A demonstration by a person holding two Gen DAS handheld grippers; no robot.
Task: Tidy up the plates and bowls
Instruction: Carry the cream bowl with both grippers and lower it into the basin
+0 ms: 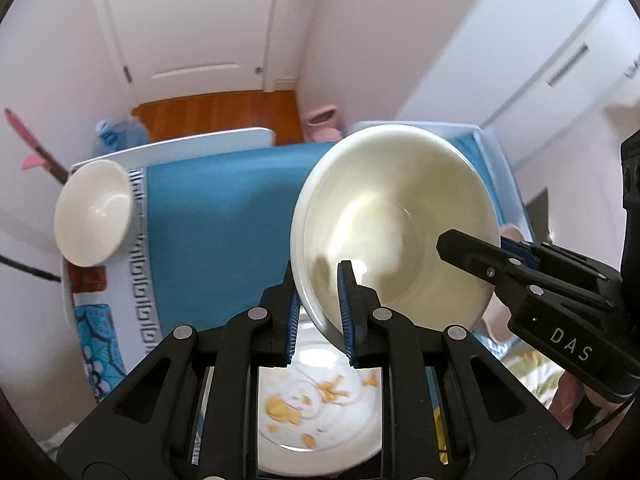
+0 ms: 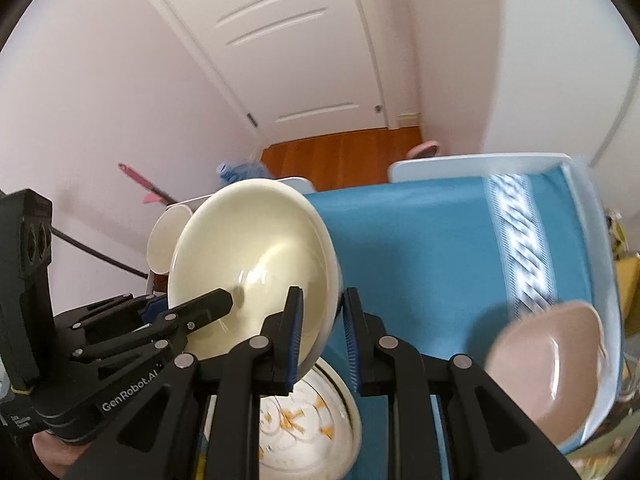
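Left wrist | glossy round cream plate [image 1: 396, 220] | both claws clamp rim

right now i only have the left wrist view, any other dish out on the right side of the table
Observer: Yes, a pink bowl sits near the table's right edge.
Operator: ok and the right tool, i only see one finger over the dish, is it a real grip
Observer: Yes. Its two pads straddle the cream plate at the rim, one inside and one outside, shut on it.
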